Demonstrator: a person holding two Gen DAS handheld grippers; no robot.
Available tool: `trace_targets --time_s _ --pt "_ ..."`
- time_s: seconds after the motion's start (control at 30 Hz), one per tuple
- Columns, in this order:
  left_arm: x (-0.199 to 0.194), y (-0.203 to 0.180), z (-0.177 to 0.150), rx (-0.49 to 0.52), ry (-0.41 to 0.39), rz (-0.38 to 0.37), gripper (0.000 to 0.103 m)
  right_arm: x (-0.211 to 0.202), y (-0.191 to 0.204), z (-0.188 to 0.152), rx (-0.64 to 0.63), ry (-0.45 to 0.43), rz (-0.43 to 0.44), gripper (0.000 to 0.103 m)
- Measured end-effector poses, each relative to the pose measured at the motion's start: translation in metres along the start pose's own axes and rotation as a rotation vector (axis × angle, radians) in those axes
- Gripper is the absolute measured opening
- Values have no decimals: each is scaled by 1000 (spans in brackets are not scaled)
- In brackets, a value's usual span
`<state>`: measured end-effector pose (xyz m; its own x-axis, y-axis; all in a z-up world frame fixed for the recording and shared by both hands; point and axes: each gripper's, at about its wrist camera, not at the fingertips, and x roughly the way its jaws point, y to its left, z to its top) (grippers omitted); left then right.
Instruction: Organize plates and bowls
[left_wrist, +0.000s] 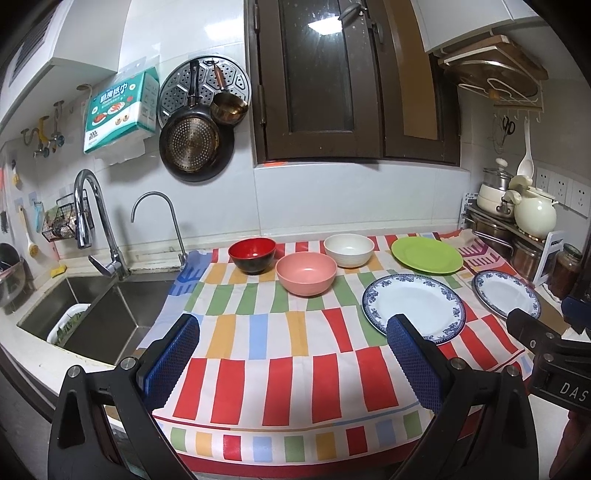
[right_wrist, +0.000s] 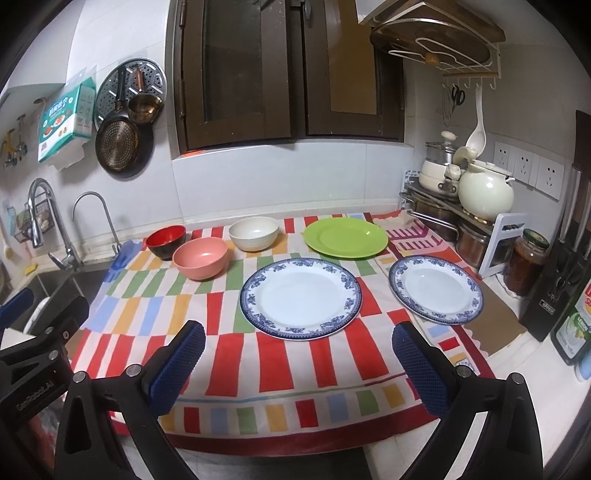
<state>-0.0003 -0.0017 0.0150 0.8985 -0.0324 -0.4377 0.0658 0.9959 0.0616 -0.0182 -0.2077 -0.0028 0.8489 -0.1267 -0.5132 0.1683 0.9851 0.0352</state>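
Both hand-held grippers hung above the near edge of the tabletop w/ nothing between the pads. Left hand-held gripper: blue-padded fingers spread wide, empty. Right hand-held gripper: same, spread wide, empty.

Landmark = the large round white plate with a blue floral rim, lying flat on the multicoloured block-pattern cloth that covered the tabletop.

- Smaller white plate with a matching blue rim: right of the large plate, apart from it, near the cloth's right edge.
- Round lime-green plastic plate: behind the large plate, slightly right, not touching.
- Cream-white ceramic bowl: behind & left of the large plate, upright.
- Salmon-pink plastic bowl: left of the large plate, upright, apart from the cream bowl.
- Red-lined black lacquer bowl: further left & behind, just beside the pink bowl; contact, can't tell.

All six pieces sat singly, none stacked.

Stainless steel sink w/ a chrome tap: far left of the large plate, past the cloth edge. Cream ceramic pot on a metal rack: behind & right of it, in the corner.
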Motion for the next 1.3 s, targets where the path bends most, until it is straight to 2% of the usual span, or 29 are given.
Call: trace_targets --time_s 0.77,1.3 --pt "3 3 -1 5 -1 -12 103 0 1 0 -3 -2 -10 102" --pt "15 12 0 15 3 -51 103 1 0 0 -4 0 -13 102"
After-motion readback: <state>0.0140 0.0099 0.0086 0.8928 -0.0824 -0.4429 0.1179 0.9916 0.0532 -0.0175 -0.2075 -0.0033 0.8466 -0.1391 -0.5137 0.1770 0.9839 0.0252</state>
